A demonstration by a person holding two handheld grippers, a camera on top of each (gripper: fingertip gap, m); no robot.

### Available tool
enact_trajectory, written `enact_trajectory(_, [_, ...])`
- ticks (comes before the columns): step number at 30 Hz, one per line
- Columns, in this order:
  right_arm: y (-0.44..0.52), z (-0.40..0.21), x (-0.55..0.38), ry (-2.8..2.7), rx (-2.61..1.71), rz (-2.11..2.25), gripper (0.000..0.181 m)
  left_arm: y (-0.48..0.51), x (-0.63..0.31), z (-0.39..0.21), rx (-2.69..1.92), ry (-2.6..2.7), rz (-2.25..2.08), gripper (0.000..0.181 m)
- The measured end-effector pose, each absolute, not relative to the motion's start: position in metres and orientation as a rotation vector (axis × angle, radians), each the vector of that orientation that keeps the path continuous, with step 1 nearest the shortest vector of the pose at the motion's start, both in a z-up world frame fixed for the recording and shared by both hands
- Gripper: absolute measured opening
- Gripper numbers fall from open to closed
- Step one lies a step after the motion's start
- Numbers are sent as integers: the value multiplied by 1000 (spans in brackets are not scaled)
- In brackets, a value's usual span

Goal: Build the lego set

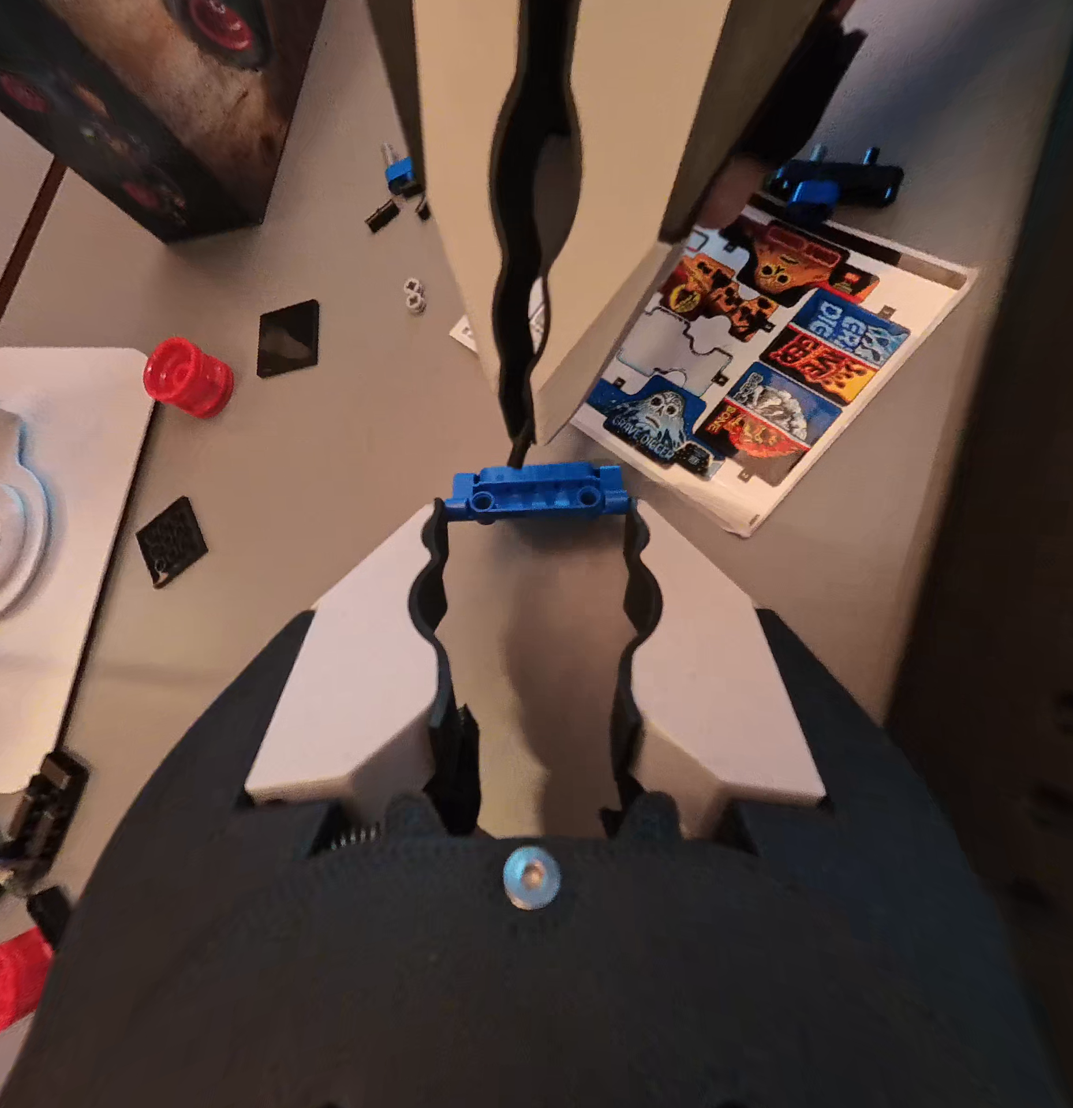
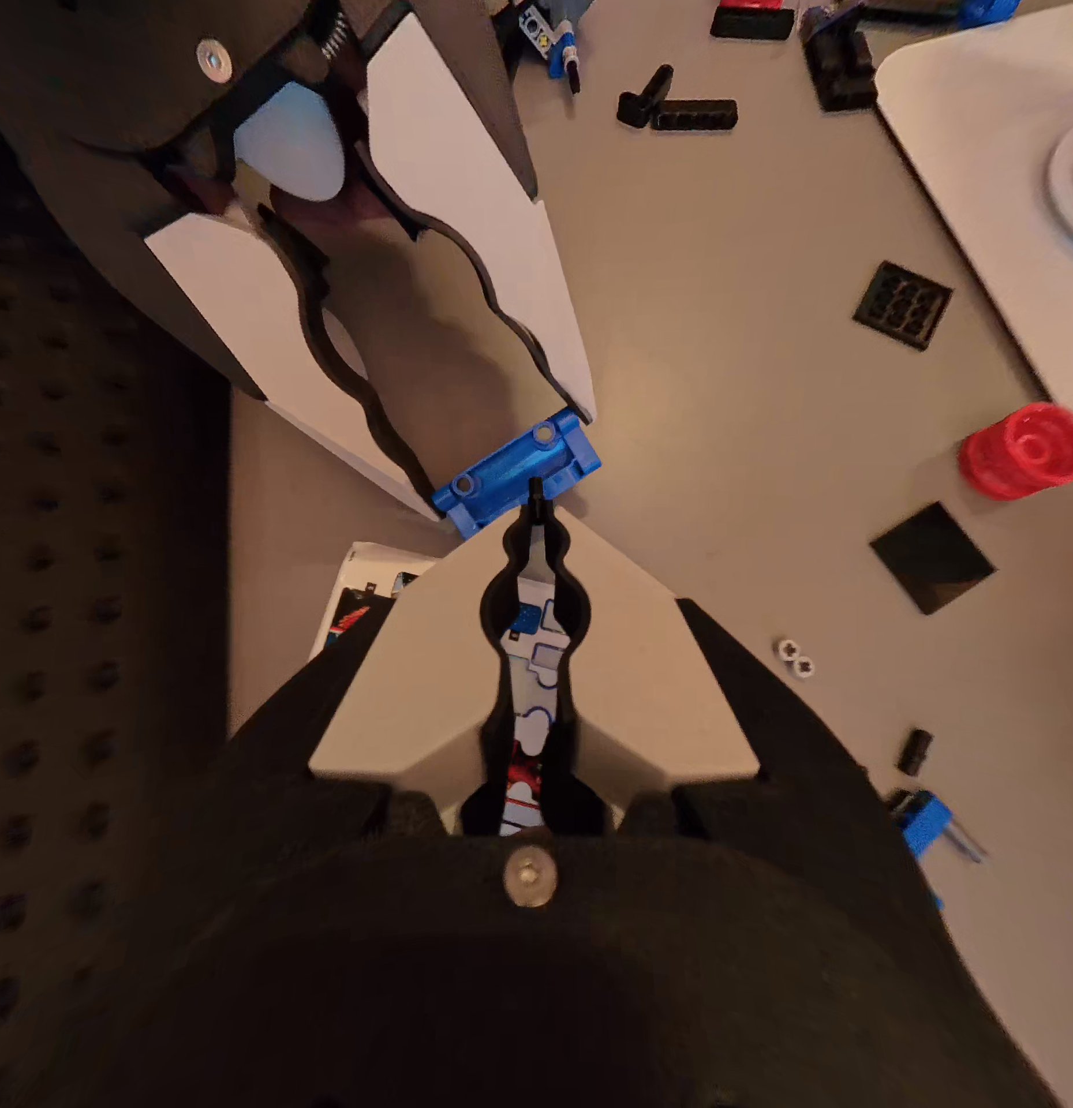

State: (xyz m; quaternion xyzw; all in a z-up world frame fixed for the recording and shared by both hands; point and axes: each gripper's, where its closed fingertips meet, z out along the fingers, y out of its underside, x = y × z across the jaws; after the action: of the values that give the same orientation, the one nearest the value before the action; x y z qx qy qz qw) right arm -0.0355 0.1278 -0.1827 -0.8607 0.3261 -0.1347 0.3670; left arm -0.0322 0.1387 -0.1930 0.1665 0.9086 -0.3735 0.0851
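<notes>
My left gripper (image 1: 537,509) is shut on a blue lego frame piece (image 1: 537,491) by its two ends and holds it above the table. It also shows in the right wrist view (image 2: 516,467), held by the left gripper (image 2: 510,464) coming from the upper left. My right gripper (image 2: 537,509) is shut on a small black pin (image 2: 536,494) whose tip touches the blue piece's side. In the left wrist view the right gripper (image 1: 519,440) comes down from the top, and the pin (image 1: 517,452) meets the blue piece's far edge.
A sticker sheet (image 1: 767,372) lies at the right. A red wheel hub (image 1: 189,378), black tiles (image 1: 288,339) (image 1: 171,539), small white rings (image 1: 414,294), a dark box (image 1: 138,102), a white board (image 1: 60,539) and loose blue and black parts (image 1: 833,180) lie around on the table. Only a small space, under 4 cm, lies between the two pairs of fingers. The red wheel hub (image 1: 189,378) is about 15 centimetres from both grippers' fingertips. It turns up in the right wrist view (image 2: 1015,444) as well.
</notes>
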Motion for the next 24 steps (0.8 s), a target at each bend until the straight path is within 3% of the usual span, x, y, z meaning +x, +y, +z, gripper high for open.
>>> enact_trajectory(24, [126,-184,-38,715,-2314,-477,2,136,-52,-191,688,2812,-1163,57])
